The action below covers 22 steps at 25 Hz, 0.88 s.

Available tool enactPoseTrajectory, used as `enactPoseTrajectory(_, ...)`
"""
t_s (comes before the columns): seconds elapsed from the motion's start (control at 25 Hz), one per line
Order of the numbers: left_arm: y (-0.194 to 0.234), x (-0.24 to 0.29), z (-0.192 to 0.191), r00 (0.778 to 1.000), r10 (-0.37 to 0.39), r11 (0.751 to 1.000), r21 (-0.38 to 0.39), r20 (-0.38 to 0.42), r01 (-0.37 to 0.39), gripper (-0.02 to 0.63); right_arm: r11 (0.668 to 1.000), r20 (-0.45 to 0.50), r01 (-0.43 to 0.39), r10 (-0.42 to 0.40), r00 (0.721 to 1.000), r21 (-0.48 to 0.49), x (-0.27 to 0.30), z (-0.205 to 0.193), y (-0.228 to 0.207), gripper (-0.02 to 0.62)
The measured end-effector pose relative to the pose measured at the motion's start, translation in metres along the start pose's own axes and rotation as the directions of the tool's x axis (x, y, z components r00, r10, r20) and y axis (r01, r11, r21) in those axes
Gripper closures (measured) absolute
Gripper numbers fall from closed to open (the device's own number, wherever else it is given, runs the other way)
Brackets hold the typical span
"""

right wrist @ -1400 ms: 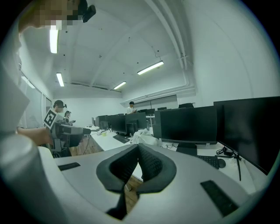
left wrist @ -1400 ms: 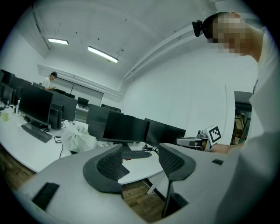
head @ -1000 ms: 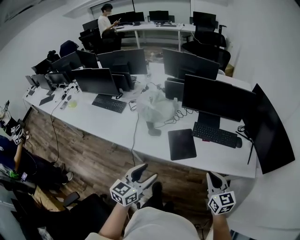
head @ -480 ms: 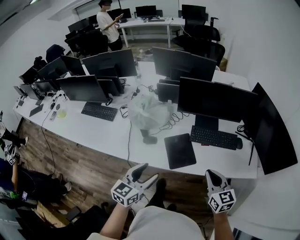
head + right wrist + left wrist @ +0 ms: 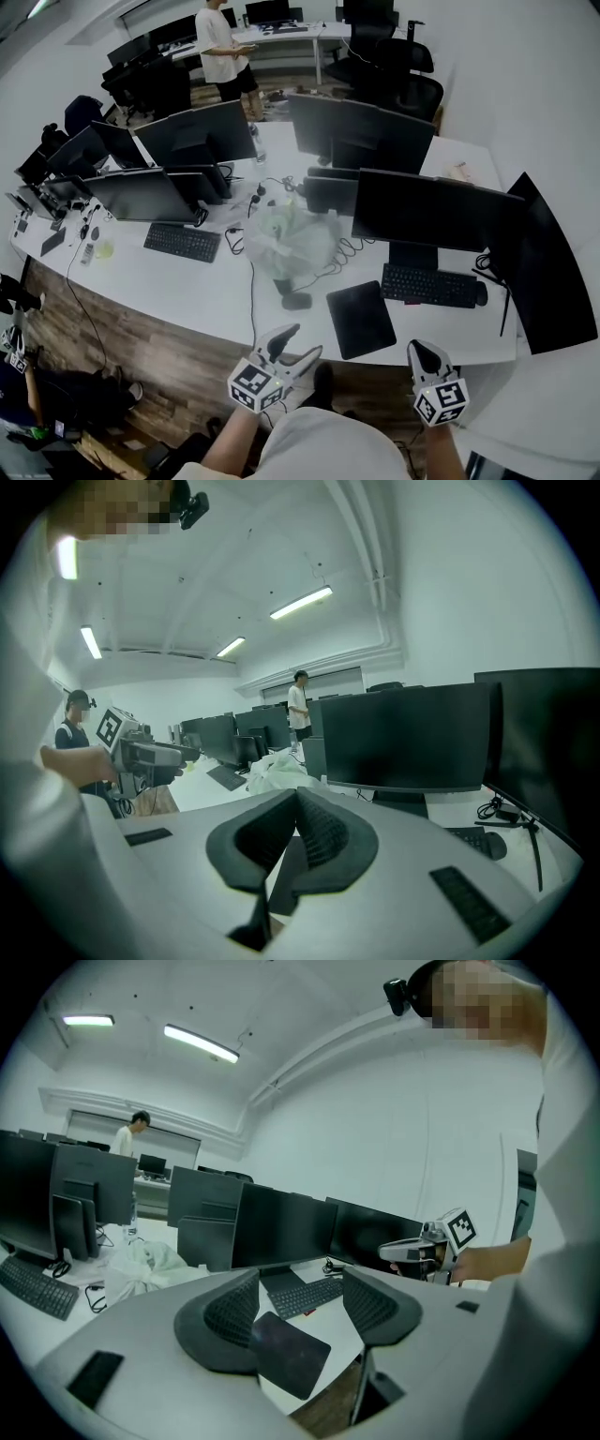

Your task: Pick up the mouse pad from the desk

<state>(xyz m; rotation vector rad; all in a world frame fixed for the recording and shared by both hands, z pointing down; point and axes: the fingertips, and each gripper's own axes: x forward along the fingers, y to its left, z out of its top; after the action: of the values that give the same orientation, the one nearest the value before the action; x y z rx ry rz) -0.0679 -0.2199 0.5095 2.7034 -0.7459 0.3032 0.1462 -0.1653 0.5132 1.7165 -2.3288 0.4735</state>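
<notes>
I am holding my left gripper (image 5: 298, 343) with jaws spread and empty, and my right gripper (image 5: 420, 351) with jaws pressed together. The mouse pad (image 5: 360, 319) is lying flat on the bench (image 5: 187, 281), ahead of both. I am judging this the approach; next, a jaw needs to get under its near edge.

In the head view, the standing person (image 5: 223, 42) at the top edge is cut off at the head. A second person (image 5: 33, 408) at the lower left is cropped by the frame's side. The small items (image 5: 92, 249) at the left end of the desk (image 5: 187, 286) are too small to identify. In the right gripper view, the mouse pad (image 5: 284, 869) is mostly hidden behind the right gripper (image 5: 296, 803). In the left gripper view, its left corner lies behind the left gripper (image 5: 300, 1283).
</notes>
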Motion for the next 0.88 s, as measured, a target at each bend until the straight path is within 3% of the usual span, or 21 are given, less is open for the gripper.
enactPoseTrajectory(0.48, 0.057, 0.074, -0.027, 0.987, -0.106, 0.994, 0.003, -0.123, 0.108, 0.302, 0.999, -0.080, 0.053, -0.051, 0.995, 0.013, 0.068, -0.013, -0.020, 0.583)
enactPoseTrajectory(0.88, 0.073, 0.136, -0.068, 0.964, -0.134, 0.991, -0.038, -0.230, 0.128, 0.285, 0.998, -0.152, 0.054, -0.048, 0.987, 0.031, 0.100, -0.035, -0.053, 0.583)
